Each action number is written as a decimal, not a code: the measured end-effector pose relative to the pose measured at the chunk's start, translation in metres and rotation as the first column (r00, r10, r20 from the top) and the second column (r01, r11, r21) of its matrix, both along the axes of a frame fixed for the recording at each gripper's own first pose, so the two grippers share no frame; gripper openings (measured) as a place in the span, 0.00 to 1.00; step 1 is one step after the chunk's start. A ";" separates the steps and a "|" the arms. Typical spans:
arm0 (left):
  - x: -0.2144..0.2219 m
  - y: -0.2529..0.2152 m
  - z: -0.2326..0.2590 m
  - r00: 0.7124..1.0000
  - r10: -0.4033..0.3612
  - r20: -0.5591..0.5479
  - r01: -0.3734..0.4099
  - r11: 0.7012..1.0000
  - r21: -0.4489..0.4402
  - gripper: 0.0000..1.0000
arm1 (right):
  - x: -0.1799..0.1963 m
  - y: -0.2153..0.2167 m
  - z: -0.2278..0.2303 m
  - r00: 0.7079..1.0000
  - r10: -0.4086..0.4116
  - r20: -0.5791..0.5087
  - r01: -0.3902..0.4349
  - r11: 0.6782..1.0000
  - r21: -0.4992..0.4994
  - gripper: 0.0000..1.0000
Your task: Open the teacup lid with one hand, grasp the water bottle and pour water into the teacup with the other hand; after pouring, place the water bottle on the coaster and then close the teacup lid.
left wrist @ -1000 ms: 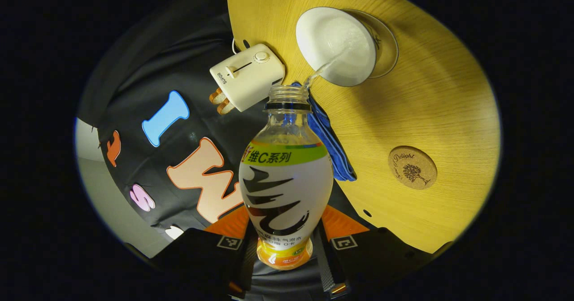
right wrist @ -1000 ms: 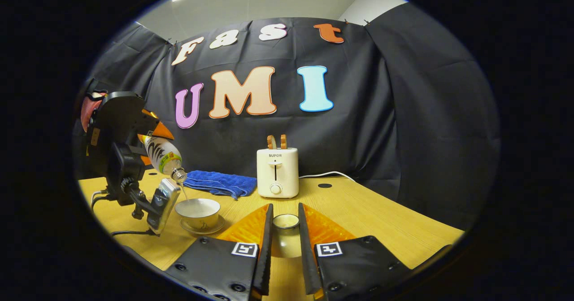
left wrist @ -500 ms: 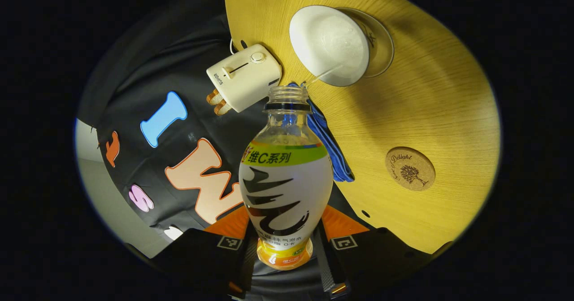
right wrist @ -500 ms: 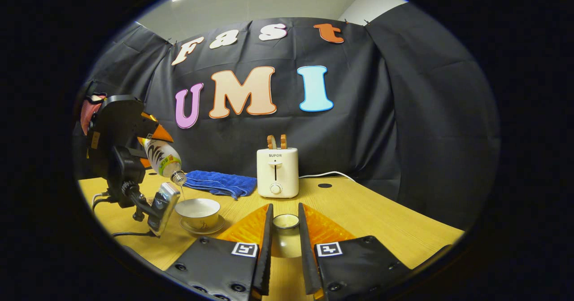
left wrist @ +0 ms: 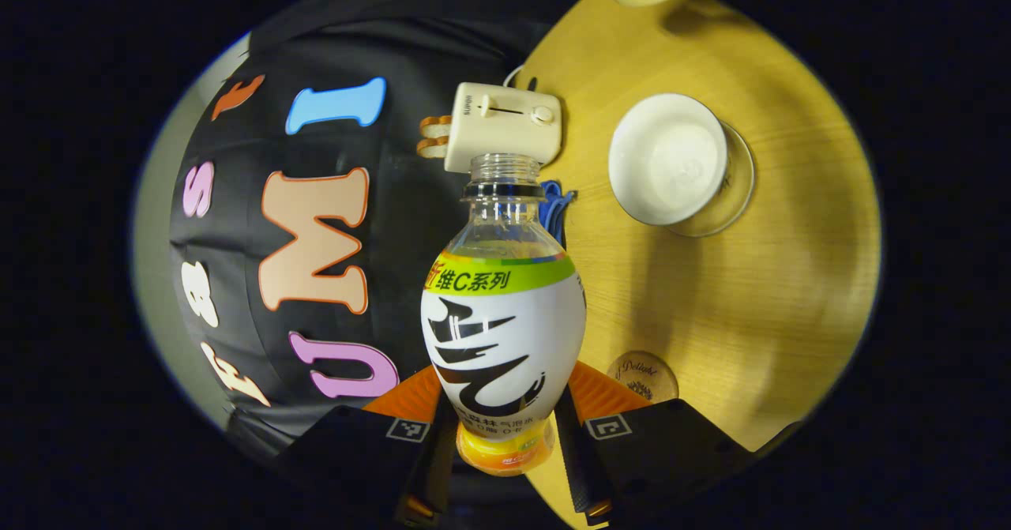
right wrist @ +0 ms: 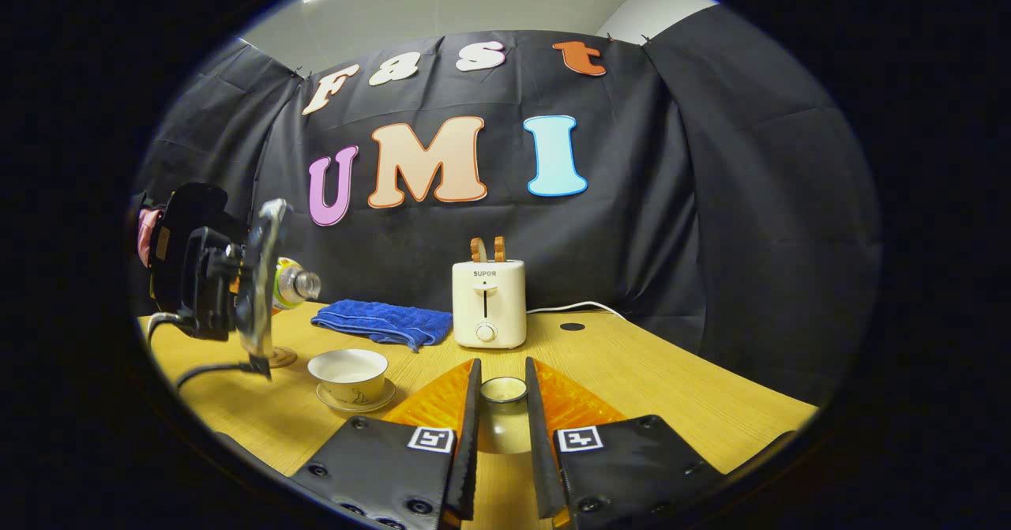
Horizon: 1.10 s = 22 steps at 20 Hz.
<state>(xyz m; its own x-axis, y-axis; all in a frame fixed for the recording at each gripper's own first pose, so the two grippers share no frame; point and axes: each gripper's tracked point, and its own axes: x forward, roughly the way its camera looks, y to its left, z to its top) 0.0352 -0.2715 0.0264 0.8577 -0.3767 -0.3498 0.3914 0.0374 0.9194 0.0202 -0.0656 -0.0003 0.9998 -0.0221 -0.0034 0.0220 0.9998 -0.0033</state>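
wall: black cloth (right wrist: 711,198); table: light wood (right wrist: 671,388); ceiling: pale (right wrist: 474,1)

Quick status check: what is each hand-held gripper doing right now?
Left hand-held gripper: closed on the water bottle.
Right hand-held gripper: closed on the teacup lid.

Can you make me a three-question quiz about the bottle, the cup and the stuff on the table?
1. Where does the blue towel lie?
A. beside the toaster
B. inside the teacup
C. on the coaster

2. How many slices stick out of the toaster?
A. none
B. two
C. four

3. How is the water bottle right now?
A. standing on the coaster
C. lying loose on the table
B. held off the table by the left gripper

Answers: 1 A, the towel sits just left of the toaster. 2 B, two brown tops show. 3 B, both fingers clamp its base.
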 end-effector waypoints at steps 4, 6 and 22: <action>0.002 0.013 0.017 0.996 0.057 -0.076 -0.076 0.957 -0.279 0.56 | -0.001 0.000 0.000 1.000 -0.003 0.000 0.003 1.000 0.001 0.33; 0.005 0.018 0.032 0.993 0.063 -0.095 -0.097 0.908 -0.408 0.55 | -0.001 -0.001 0.000 1.000 -0.005 0.000 0.005 1.000 0.000 0.33; 0.029 0.033 -0.008 0.911 -0.035 -0.411 -0.376 0.337 -0.863 0.57 | -0.001 0.001 0.000 1.000 0.003 0.000 -0.003 1.000 -0.001 0.33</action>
